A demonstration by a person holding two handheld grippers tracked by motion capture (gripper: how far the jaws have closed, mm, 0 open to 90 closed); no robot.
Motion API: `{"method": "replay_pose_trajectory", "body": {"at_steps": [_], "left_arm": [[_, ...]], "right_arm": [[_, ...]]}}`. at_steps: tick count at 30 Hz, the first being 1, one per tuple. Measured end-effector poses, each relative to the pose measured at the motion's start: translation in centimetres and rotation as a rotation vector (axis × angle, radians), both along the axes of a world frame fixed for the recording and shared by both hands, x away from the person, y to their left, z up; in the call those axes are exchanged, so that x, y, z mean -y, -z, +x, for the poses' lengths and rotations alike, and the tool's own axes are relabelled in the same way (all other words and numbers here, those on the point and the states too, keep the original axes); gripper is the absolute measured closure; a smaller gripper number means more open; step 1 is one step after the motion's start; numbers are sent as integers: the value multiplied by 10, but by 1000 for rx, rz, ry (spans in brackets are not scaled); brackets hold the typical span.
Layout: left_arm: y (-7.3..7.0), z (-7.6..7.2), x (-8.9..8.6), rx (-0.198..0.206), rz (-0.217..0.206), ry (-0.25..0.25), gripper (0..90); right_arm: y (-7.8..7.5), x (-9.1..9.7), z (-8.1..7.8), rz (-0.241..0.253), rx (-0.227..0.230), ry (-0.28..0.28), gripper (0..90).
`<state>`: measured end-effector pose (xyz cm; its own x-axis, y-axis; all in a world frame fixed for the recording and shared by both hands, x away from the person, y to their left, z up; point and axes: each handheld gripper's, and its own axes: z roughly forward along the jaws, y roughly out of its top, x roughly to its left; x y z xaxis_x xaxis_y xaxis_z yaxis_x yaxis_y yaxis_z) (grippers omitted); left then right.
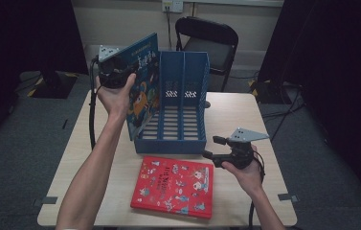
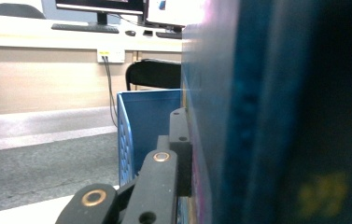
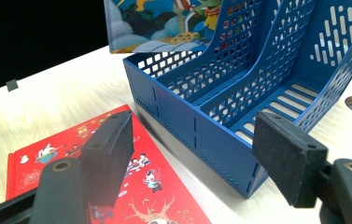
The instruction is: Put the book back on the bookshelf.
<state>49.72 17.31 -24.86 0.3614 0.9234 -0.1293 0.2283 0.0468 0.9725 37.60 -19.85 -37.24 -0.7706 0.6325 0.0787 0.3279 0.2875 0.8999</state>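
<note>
In the high view, a blue book (image 1: 144,86) is held upright by the left gripper (image 1: 120,72), which is clamped on its upper part. The book stands tilted against the left outer wall of the blue rack (image 1: 178,139), and its lower edge is seen at the rack's front left corner rather than inside a slot. The rack sits toward the far middle of the bench (image 1: 73,163). A red book (image 1: 174,186) lies flat near the front edge, just in front of the rack. The right gripper (image 1: 216,148) is held apart from both, beside the rack's front right corner.

In the left gripper view, the blue book (image 2: 276,112) is seen edge-on, with a pad (image 2: 179,154) pressed flat against its cover; the grip is closed on the book. The rack's wall (image 2: 145,126) is seen just behind.

In the right gripper view, the right gripper (image 3: 192,149) is seen with its jaws spread and nothing between them. The rack (image 3: 201,116) and the red book (image 3: 155,186) are seen ahead.

Judged from here, the main risk is that the blue book is lowered outside the rack wall, or is caught on that wall's top edge, since it is tilted and close to it. The rack is light and unbraced, so a push could slide it. A heavy book gripped near one edge could also swing in the grip.
</note>
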Motion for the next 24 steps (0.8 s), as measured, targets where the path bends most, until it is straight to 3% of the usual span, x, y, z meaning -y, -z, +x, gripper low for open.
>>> {"method": "replay_pose_trajectory", "body": {"at_steps": [10, 18, 24], "left_arm": [[9, 8, 5, 39, -30, -64, 835], [25, 10, 12, 67, 13, -45, 835], [37, 10, 10, 66, 1, -39, 833]], "right_arm": [[2, 0, 1, 1, -4, -5, 291], [2, 0, 0, -7, -8, -9, 291], [4, 1, 1, -8, -10, -7, 291]]}}
